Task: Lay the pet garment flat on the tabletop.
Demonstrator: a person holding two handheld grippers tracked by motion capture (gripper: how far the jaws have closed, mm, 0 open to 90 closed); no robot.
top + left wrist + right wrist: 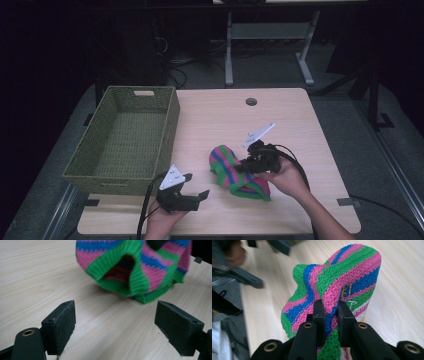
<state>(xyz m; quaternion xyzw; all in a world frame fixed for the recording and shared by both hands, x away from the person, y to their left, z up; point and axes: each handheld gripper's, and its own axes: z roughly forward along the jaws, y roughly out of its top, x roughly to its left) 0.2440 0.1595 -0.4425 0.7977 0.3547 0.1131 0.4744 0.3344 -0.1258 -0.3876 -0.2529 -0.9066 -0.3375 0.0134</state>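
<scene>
A knitted hat [233, 170] striped pink, green and blue lies on the wooden table [225, 115], partly lifted. My right gripper [248, 165] is shut on a fold of the hat [342, 282], its pads [319, 312] pinching the knit. My left gripper [195, 187] stands open just left of the hat near the table's front edge. In the left gripper view its two pads [61, 325] are wide apart with bare table between them, and the hat's green ribbed opening [125, 270] faces it a short way ahead.
A green woven basket [125, 137] with nothing in it stands on the table's left side. A round cable hole [251, 101] sits at the table's back middle. Dark floor and a desk frame [270, 35] lie beyond the far edge.
</scene>
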